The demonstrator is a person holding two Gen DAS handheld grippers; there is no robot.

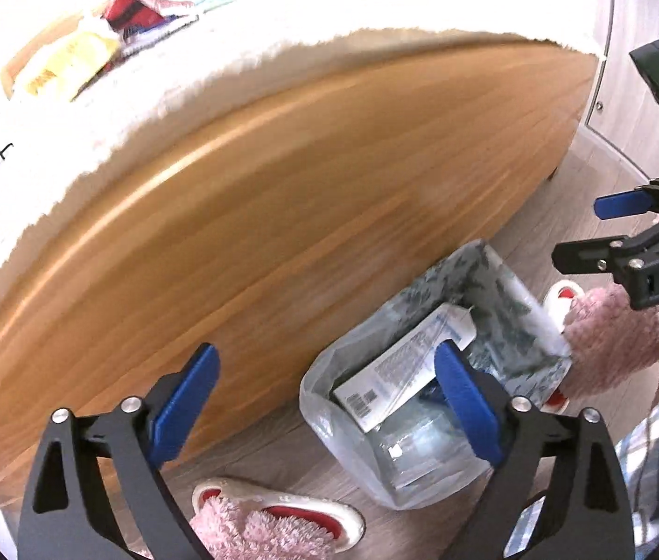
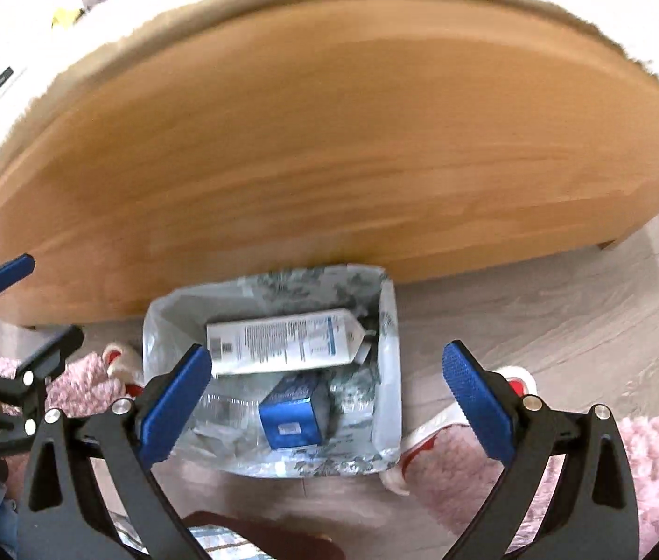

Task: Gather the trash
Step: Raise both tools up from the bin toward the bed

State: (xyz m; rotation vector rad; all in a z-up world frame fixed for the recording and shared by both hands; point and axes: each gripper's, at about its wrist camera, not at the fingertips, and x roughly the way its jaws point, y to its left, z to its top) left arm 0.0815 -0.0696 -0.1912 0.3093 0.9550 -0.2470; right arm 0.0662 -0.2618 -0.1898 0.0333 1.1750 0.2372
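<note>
A small bin lined with a translucent bag [image 2: 388,326] stands on the floor against a wooden bed side. Inside lie a white tube with blue print [image 2: 283,340], a blue box [image 2: 292,415] and clear plastic packaging [image 2: 227,408]. The bin [image 1: 334,420] and the white tube [image 1: 404,364] also show in the left wrist view. My right gripper [image 2: 327,401] is open and empty above the bin. My left gripper [image 1: 327,406] is open and empty above the bin's left side. The right gripper [image 1: 581,228] shows at the right edge of the left wrist view.
The wooden bed side [image 2: 329,140] fills the upper view, with white bedding [image 1: 283,23] on top. Colourful wrappers and papers [image 1: 110,32] lie on the bed at far left. Pink fluffy slippers [image 1: 278,522] [image 2: 633,466] flank the bin on the grey wood floor [image 2: 539,317].
</note>
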